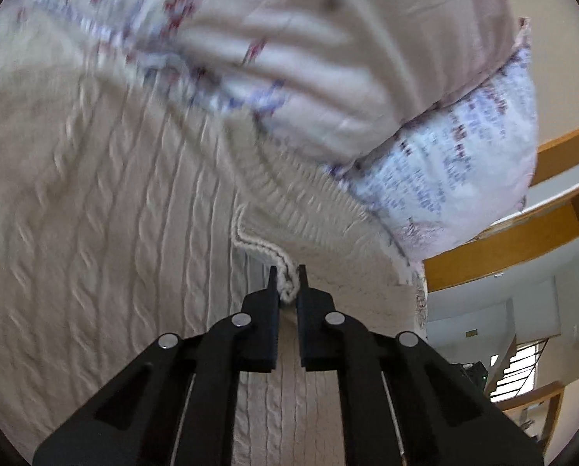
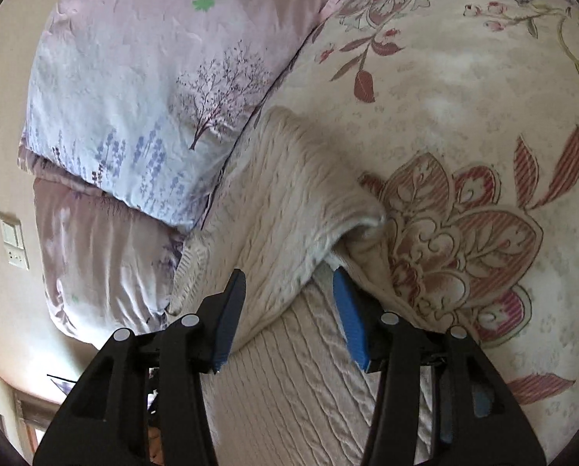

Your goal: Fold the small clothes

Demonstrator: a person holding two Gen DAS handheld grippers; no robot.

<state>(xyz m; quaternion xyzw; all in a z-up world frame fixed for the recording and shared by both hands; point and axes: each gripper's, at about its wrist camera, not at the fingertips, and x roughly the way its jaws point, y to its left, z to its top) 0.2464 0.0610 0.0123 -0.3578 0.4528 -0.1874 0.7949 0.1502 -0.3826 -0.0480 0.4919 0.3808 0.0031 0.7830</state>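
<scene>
A cream cable-knit sweater point(image 1: 107, 209) fills the left wrist view, with its ribbed hem near the middle. My left gripper point(image 1: 287, 277) is shut on a thick stitched edge of the sweater, which sticks out between the black fingertips. In the right wrist view the sweater point(image 2: 289, 194) lies on the floral bedsheet with a fold bulging up. My right gripper point(image 2: 289, 283) is open, its blue pads either side of that fold, not closed on it.
A lilac pillow with tree prints point(image 2: 142, 89) lies against the sweater's far edge; it also shows in the left wrist view point(image 1: 464, 167). The floral bedsheet point(image 2: 464, 97) spreads to the right. A wall with switches point(image 2: 14, 240) is at left. Wooden rails point(image 1: 522, 240) are at right.
</scene>
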